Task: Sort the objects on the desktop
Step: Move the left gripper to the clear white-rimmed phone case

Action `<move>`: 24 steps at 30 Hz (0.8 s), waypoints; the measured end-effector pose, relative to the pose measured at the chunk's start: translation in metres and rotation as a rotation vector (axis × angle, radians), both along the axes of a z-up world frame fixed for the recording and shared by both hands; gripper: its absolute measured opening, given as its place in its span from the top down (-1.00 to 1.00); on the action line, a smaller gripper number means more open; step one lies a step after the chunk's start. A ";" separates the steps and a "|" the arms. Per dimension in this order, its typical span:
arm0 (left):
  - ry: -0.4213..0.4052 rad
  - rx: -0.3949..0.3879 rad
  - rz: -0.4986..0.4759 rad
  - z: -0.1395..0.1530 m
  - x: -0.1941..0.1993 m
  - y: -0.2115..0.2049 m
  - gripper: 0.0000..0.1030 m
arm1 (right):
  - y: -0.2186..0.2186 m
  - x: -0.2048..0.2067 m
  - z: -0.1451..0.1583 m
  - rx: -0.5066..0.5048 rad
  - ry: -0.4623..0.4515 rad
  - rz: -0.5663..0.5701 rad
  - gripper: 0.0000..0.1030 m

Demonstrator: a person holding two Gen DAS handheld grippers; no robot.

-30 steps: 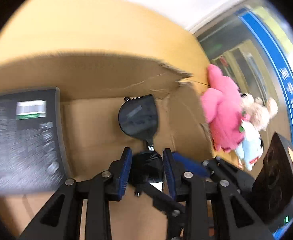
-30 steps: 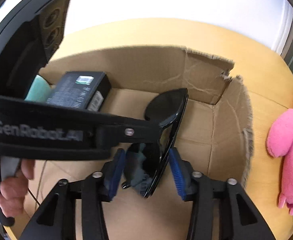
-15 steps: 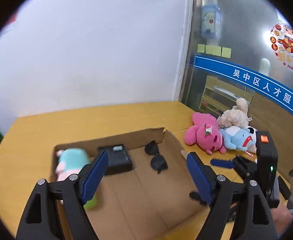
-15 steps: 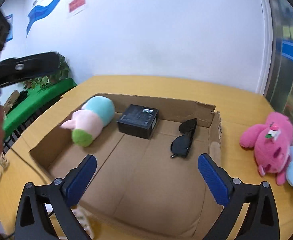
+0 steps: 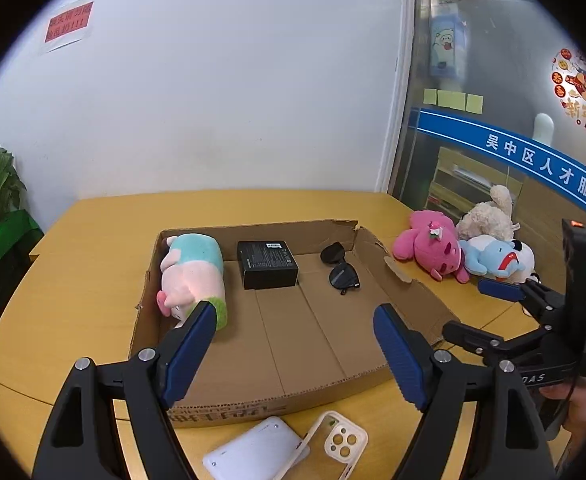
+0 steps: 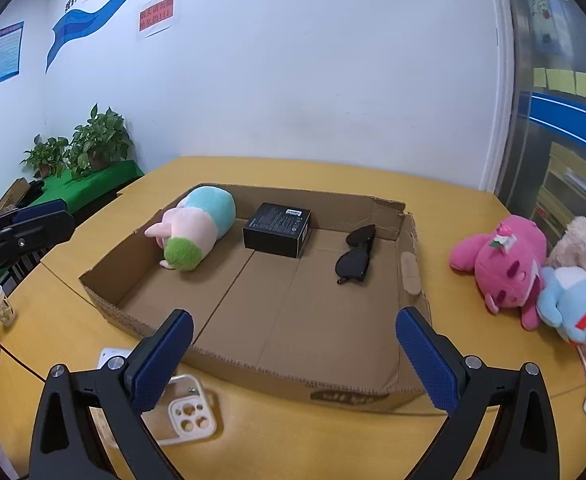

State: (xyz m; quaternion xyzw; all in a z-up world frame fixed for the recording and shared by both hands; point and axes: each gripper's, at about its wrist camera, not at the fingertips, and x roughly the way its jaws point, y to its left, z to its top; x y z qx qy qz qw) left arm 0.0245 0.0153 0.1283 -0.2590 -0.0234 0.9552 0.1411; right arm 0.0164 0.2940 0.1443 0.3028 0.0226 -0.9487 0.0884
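Note:
A shallow cardboard box (image 5: 277, 376) (image 6: 253, 364) lies on the yellow table. In it are a pastel plush (image 5: 193, 276) (image 6: 197, 228), a black carton (image 5: 268, 263) (image 6: 279, 229) and black sunglasses (image 5: 341, 268) (image 6: 357, 254). My left gripper (image 5: 293, 348) is open and empty, held above the box's near edge. My right gripper (image 6: 293, 356) is open and empty, also back from the box; it shows at the right of the left wrist view (image 5: 497, 292). A cream phone case (image 5: 333, 444) (image 6: 189, 412) and a white tablet (image 5: 253, 456) lie in front of the box.
A pink plush (image 5: 433, 248) (image 6: 505, 260), a blue plush (image 5: 497, 260) (image 6: 573, 308) and a beige plush (image 5: 485, 216) (image 6: 581, 240) lie on the table right of the box. Potted plants (image 6: 93, 140) stand on a green-covered stand at the left. A white wall is behind.
Both grippers opened and let go of the sunglasses, which now lie in the box. Both grippers pulled back and up, away from the box.

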 end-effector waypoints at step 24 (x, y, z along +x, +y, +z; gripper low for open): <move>-0.042 0.036 -0.007 -0.014 0.029 0.005 -0.57 | 0.001 0.050 0.014 0.001 0.048 -0.019 -0.99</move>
